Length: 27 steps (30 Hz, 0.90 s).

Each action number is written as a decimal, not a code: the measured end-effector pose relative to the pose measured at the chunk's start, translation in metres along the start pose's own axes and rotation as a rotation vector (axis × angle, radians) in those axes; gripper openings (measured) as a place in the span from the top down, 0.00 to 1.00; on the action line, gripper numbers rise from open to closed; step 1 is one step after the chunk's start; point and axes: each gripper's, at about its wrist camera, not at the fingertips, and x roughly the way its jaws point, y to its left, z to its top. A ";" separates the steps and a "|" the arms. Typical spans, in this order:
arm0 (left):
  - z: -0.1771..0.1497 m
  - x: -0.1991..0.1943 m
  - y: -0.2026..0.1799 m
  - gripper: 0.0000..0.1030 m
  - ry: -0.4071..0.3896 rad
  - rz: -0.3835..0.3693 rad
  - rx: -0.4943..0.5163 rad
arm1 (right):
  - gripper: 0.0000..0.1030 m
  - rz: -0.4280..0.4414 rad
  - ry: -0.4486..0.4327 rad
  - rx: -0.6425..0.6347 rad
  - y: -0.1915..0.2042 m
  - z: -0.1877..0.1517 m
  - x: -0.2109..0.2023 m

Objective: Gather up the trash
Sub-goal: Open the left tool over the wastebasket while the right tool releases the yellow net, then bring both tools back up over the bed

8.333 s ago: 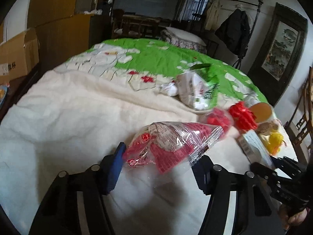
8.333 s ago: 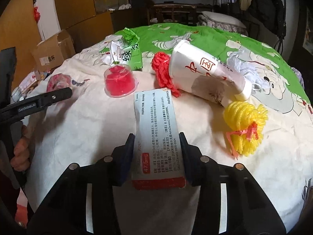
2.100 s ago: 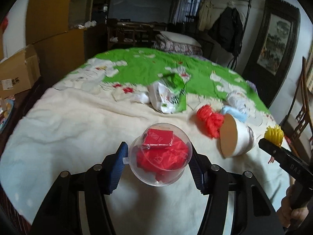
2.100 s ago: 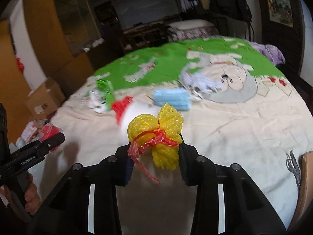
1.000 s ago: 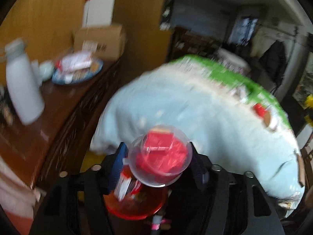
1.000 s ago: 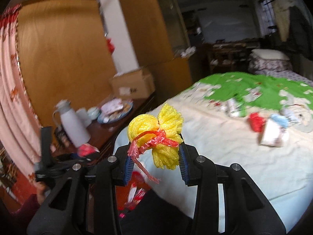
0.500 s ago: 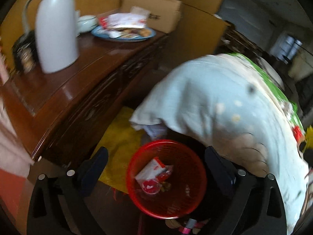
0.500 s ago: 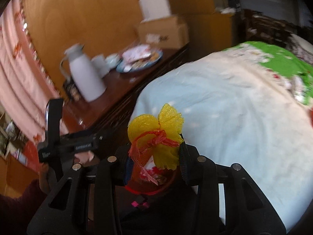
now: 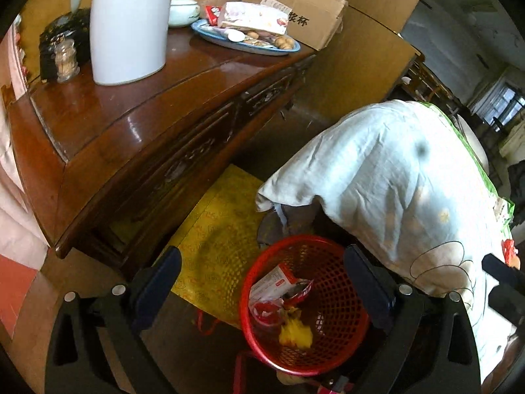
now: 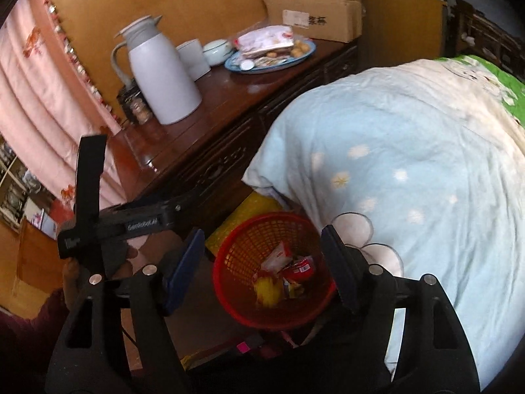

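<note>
A red mesh waste basket (image 9: 331, 249) stands on the floor by the bed corner; it also shows in the right wrist view (image 10: 242, 246). Inside lie a white-and-red box (image 9: 272, 279), red wrappers (image 10: 300, 267) and the yellow foam net (image 9: 295, 331), also seen in the right wrist view (image 10: 267, 287). My left gripper (image 9: 262, 289) is open and empty above the basket. My right gripper (image 10: 262, 272) is open and empty above the basket too. The left gripper's body (image 10: 131, 223) shows at the left of the right wrist view.
A dark wooden sideboard (image 9: 137, 105) stands left of the basket with a white thermos (image 9: 128, 23), a blue plate of snacks (image 9: 249, 37) and a cardboard box (image 9: 295, 10). The bed with a pale blue quilt (image 10: 410, 164) fills the right. A yellow mat (image 9: 216, 229) lies on the floor.
My right gripper has opened and the yellow foam net has dropped into the basket. My left gripper, open since half a second ago, has moved slightly closer over the basket.
</note>
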 end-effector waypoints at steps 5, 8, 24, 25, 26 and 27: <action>0.001 -0.016 -0.021 0.06 -0.040 -0.002 0.056 | 0.28 -0.027 -0.067 0.045 -0.015 0.000 -0.023; 0.000 -0.034 -0.039 0.06 -0.085 -0.012 0.102 | 0.27 -0.060 -0.131 0.072 -0.025 -0.006 -0.050; -0.033 -0.072 -0.232 0.06 -0.145 -0.146 0.519 | 0.15 -0.507 -0.388 0.389 -0.186 -0.111 -0.213; -0.033 -0.067 -0.245 0.06 -0.136 -0.155 0.537 | 0.15 -0.550 -0.382 0.421 -0.202 -0.117 -0.216; -0.033 -0.060 -0.259 0.06 -0.125 -0.163 0.557 | 0.15 -0.582 -0.376 0.448 -0.215 -0.123 -0.218; -0.033 -0.052 -0.276 0.06 -0.110 -0.172 0.579 | 0.15 -0.623 -0.365 0.492 -0.235 -0.130 -0.221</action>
